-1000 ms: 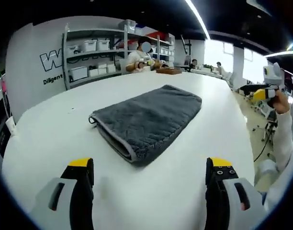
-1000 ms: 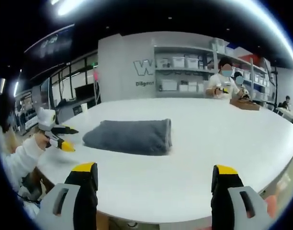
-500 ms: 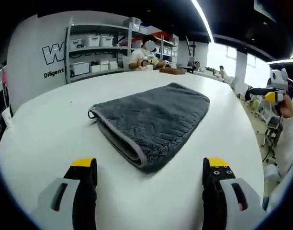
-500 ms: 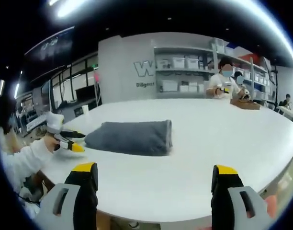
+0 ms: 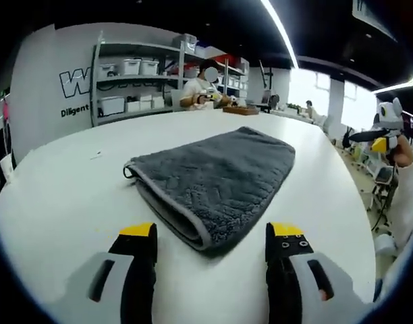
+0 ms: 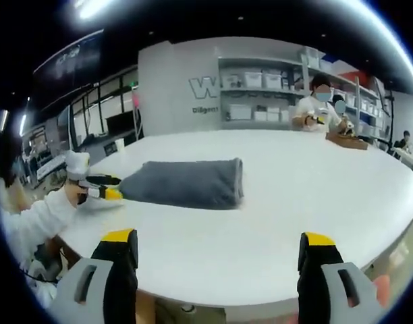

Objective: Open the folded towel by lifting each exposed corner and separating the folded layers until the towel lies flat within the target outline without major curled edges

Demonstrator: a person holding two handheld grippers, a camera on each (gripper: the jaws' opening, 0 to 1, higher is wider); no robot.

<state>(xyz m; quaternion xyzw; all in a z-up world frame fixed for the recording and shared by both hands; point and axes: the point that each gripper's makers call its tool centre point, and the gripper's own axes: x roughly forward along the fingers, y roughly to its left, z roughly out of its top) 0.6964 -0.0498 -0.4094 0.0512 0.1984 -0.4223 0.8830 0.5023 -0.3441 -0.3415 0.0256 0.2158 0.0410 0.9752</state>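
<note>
A folded dark grey towel [image 5: 213,175] lies on the white round table [image 5: 58,182], its thick folded edge and a small hang loop facing the left gripper view. My left gripper [image 5: 211,235] is open, its yellow-tipped jaws standing just short of the towel's near corner. In the right gripper view the towel [image 6: 186,182] lies lengthwise, and the left gripper [image 6: 102,189], held by a white-sleeved hand, is at its left end. My right gripper [image 6: 218,239] is open and well back from the towel, at the table's edge [image 6: 314,202]. It also appears raised off the table, as the right gripper [image 5: 378,138].
Shelves with white bins [image 5: 125,84] stand against the lettered back wall. A person [image 6: 318,108] sits at the table's far side beside a wooden tray [image 6: 346,140]. Bare white tabletop surrounds the towel on all sides.
My left gripper has moved in toward the towel's near corner, and its jaws have narrowed somewhat. The right gripper has hardly moved.
</note>
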